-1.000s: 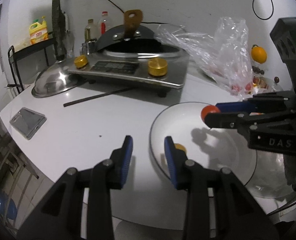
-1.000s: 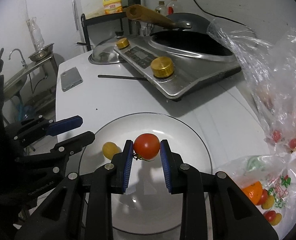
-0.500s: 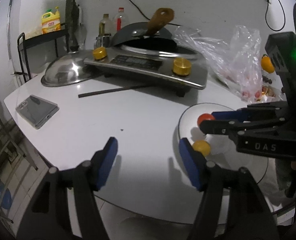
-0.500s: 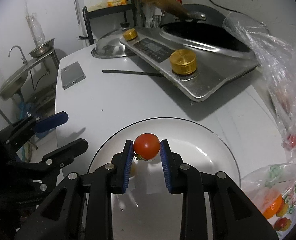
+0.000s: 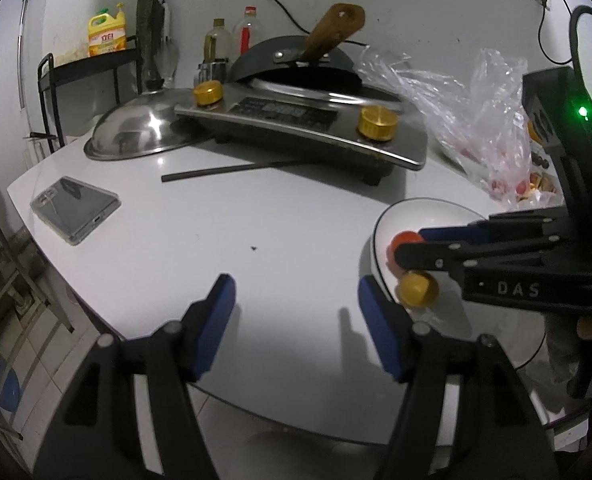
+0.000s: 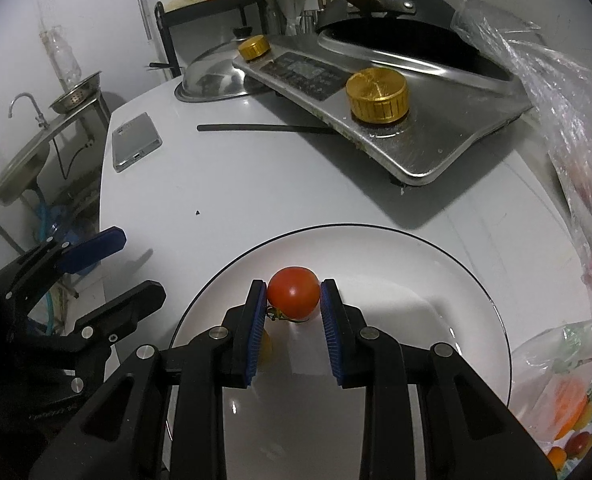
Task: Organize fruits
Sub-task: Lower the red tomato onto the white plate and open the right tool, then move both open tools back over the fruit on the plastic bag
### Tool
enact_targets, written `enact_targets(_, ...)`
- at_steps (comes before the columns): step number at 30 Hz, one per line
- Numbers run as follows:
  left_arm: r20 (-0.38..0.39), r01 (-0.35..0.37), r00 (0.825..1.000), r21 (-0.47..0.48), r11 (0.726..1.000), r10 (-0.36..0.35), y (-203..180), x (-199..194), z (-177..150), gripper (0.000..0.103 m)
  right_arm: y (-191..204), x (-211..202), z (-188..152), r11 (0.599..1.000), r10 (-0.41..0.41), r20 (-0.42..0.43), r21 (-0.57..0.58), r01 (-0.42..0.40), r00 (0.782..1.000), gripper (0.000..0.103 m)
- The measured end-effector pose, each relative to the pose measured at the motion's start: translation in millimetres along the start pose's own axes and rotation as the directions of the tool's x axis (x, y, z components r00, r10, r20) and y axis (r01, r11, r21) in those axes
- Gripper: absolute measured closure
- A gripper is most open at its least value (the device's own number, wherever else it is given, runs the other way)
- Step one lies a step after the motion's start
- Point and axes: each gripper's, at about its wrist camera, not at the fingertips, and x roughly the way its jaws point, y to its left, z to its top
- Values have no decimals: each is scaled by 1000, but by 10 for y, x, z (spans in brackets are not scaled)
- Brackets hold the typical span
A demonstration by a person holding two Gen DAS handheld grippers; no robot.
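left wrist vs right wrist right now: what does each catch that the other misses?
Left wrist only: the small yellow fruit in full on the plate; its own open left gripper over bare table.

Right wrist only: the steel sink with tap; the printed bag of mixed fruit; the right gripper clamping the red tomato from both sides.

Both: the white black-rimmed plate, steel induction cooker, grey phone.

Home kitchen. Evidence: steel stove [image 6: 380, 120] with brass knobs, ahead of tongs; black wok [image 6: 396, 36] with wooden handle on top; steel lid [image 5: 136, 130] beside stove; oil and sauce bottles [image 5: 232, 42] behind; detergent jug [image 5: 107, 36] on rack, far left; sink [image 6: 20, 156] with tap, left.
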Motion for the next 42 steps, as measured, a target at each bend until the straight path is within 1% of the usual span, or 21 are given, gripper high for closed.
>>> enact_targets(8, 9, -6, 1000, 5, 1000, 6, -33, -48, 12, 37, -8, -30, 5, 1000, -1, 6, 10, 1, 1000, 73)
enact_targets(12, 13, -10, 1000, 10, 1000, 10, -65, -98, 19, 37, -13, -70, 3, 1000, 3, 11, 11, -3, 1000, 71)
enact_targets(14, 16, -11, 1000, 11, 1000, 11, -81, -128, 25, 37, -19, -101, -2, 1000, 1, 17, 14, -2, 1000, 67)
enact_targets(17, 22, -11, 1000, 16, 1000, 11, -112, -175, 35, 37, -29, -172, -3, 1000, -1, 29, 18, 0, 1000, 67)
enact_targets(23, 38, -8, 999, 35, 999, 7, -225, -305, 63, 37, -55, -350, -18, 1000, -8, 55, 21, 6, 998, 67)
enact_targets(31, 57, -3, 998, 51, 999, 0, -405, -508, 78, 37, -69, -657, -120, 1000, -18, 92, 22, 16, 996, 67)
enact_targets(39, 92, -15, 996, 71, 997, 9, -585, -744, 104, 37, -79, -982, -233, 999, -27, 141, 23, 24, 990, 66)
enact_targets(42, 103, -20, 995, 78, 997, 11, -651, -828, 106, 37, -74, -1118, -290, 1000, -29, 174, 15, 27, 984, 65)
